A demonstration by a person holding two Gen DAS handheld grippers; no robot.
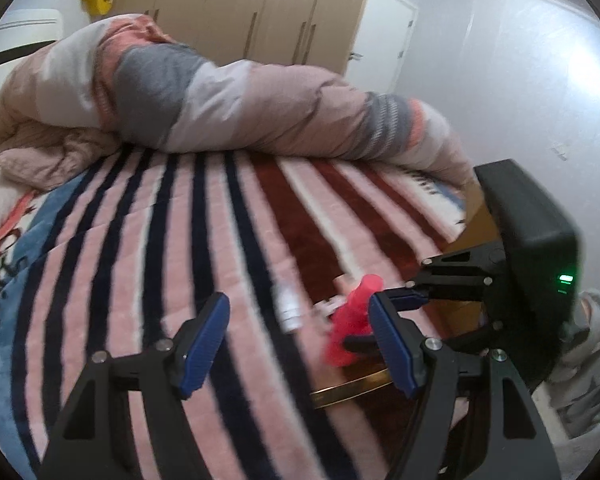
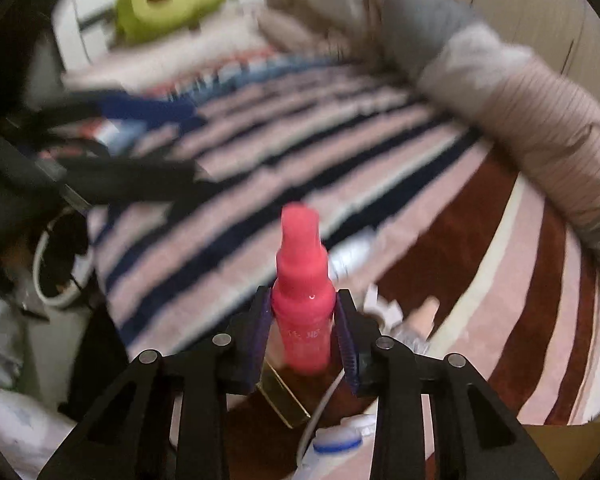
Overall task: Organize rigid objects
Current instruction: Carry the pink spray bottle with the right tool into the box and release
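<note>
Looking along your left tongs (image 1: 298,344), you have the two blue pads spread wide with nothing between them, hovering above the pink, navy and maroon striped fleece blanket (image 1: 180,240) on the bed. Beyond the right-hand pad sits the pink plastic spray bottle (image 1: 350,320), caught in your right tongs (image 1: 374,320), which reach in from the right. Just beside it on the blanket lies a small white bottle (image 1: 289,306), and nearer you a gold-rimmed edge (image 1: 352,390) shows, though what it belongs to is unclear. A rolled quilt (image 1: 220,108) lies across the far end of the bed.

Along your right tongs (image 2: 302,320), the pads press narrowly on either side of the pink spray bottle (image 2: 303,300), gripping its body below the shoulder, nozzle pointing away from you. The picture is blurred, so you appear to be mid-carry above the blanket. The white bottle (image 2: 352,258) lies beyond.

This looks like the transport step for the pink bottle. Next you need a destination: keep the grip firm, carry it to wherever the items are collected, set it down steadily, then free the left tongs for the white bottle.
</note>
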